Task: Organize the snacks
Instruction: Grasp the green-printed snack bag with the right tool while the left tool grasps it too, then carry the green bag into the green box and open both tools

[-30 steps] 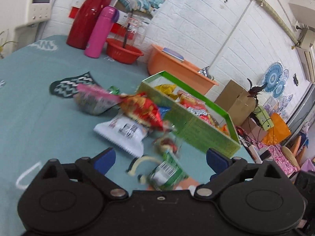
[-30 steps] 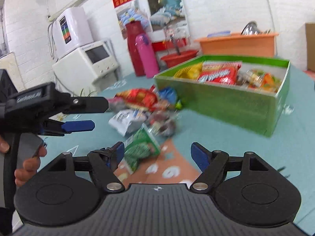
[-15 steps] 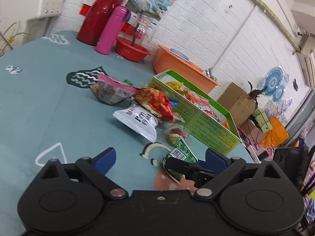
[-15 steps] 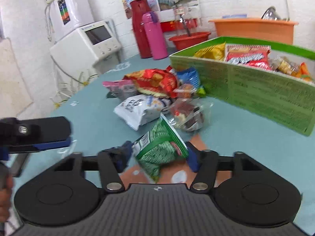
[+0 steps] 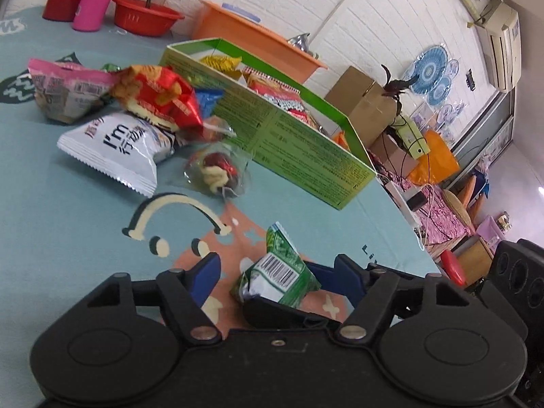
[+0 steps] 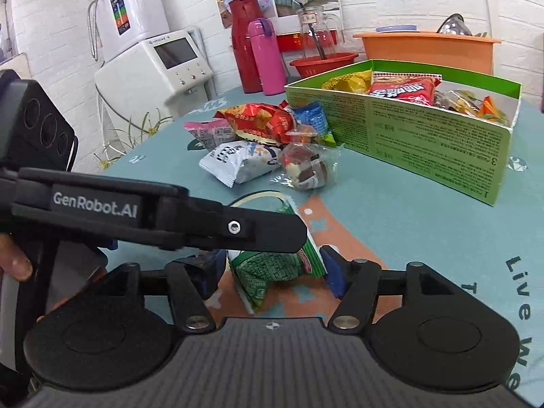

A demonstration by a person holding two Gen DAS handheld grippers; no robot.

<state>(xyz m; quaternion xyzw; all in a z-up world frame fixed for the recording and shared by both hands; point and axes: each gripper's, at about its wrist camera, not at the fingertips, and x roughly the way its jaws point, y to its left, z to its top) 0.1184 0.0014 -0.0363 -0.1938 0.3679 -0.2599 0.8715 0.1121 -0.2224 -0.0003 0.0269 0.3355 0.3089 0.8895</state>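
A green snack packet (image 5: 275,272) (image 6: 268,268) sits tilted on the orange patch of the tablecloth. My left gripper (image 5: 277,277) is open, one blue finger on each side of the packet, and neither finger presses it. My right gripper (image 6: 272,272) straddles the same packet from the other side; its jaws are opening and the packet lies loose between them. A black left finger (image 6: 204,221) crosses above the packet. The green box (image 5: 306,149) (image 6: 425,142) holds several snacks. Beside it lie a white packet (image 5: 112,142), a red bag (image 5: 159,95) and a clear-wrapped sweet (image 5: 217,170).
A pink packet (image 5: 61,91) lies at the far left of the pile. A red flask (image 6: 243,47), pink bottle (image 6: 263,57), red basin (image 6: 323,63) and orange tub (image 6: 428,51) stand at the back. The table edge (image 5: 404,217) drops off on the right.
My left gripper came down and forward until it straddled the green packet. My right gripper pinched the packet half a second ago, and its jaws have since spread wide again.
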